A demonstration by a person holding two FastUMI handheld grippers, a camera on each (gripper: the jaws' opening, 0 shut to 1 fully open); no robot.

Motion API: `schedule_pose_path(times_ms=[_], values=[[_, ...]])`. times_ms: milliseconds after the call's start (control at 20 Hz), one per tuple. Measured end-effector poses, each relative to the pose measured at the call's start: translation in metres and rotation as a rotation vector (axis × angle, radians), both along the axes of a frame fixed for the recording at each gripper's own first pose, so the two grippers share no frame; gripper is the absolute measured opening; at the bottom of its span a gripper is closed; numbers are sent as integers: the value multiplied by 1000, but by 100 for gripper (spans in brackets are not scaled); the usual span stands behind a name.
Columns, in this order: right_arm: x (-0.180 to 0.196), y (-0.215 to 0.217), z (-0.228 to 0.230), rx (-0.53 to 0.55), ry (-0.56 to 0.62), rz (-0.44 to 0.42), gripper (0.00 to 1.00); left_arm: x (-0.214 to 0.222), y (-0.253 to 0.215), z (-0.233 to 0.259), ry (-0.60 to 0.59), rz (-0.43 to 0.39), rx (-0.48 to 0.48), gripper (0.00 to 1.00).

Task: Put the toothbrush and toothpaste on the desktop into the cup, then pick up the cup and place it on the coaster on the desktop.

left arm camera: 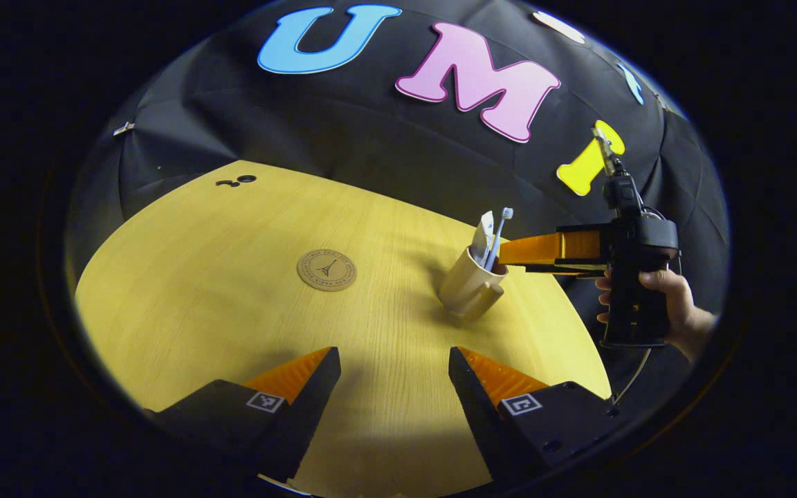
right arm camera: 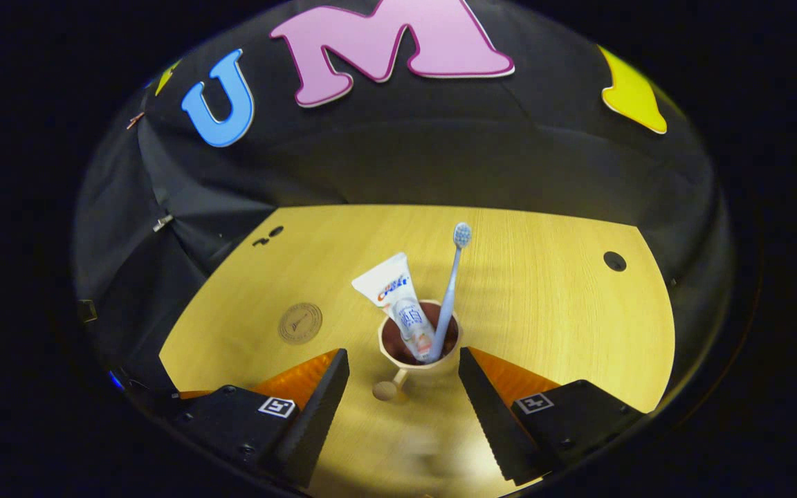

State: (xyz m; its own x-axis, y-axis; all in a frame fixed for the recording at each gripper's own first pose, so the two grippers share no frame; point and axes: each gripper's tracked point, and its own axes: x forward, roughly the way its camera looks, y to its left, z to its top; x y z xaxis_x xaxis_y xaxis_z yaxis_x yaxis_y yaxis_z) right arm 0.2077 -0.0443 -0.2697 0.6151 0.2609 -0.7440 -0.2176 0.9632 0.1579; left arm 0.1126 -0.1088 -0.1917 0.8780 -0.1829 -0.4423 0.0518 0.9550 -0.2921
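Observation:
A beige cup (left arm camera: 466,289) stands upright on the wooden desktop (left arm camera: 232,311), with the toothpaste tube (left arm camera: 483,235) and the toothbrush (left arm camera: 504,225) leaning inside it. In the right gripper view the cup (right arm camera: 418,361) sits just ahead of and between the fingertips of my open right gripper (right arm camera: 404,365); the fingers do not touch it, and its handle (right arm camera: 389,389) points back toward the camera. The toothpaste (right arm camera: 398,297) and toothbrush (right arm camera: 450,290) stick up from it. The round coaster (left arm camera: 326,270) lies left of the cup. My left gripper (left arm camera: 395,363) hovers open over bare desktop, short of the cup.
A hand (left arm camera: 668,297) holds the right gripper (left arm camera: 507,257) at the cup's rim from the right. The coaster (right arm camera: 299,323) lies left of the cup. Small holes (left arm camera: 238,181) mark the far left of the desktop, and another hole (right arm camera: 614,261) the far right. Black cloth walls stand behind.

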Motion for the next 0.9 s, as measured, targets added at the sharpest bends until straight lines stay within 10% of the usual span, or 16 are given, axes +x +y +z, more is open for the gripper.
schedule_pose_path(times_ms=[450, 900], values=[[-10, 14, -48, -38, 280, -64, 98, -23, 20, -9, 39, 89, -29, 98], [-5, 15, -79, -75, 412, -199, 96, -39, 7, 0, 48, -10, -37, 98]])
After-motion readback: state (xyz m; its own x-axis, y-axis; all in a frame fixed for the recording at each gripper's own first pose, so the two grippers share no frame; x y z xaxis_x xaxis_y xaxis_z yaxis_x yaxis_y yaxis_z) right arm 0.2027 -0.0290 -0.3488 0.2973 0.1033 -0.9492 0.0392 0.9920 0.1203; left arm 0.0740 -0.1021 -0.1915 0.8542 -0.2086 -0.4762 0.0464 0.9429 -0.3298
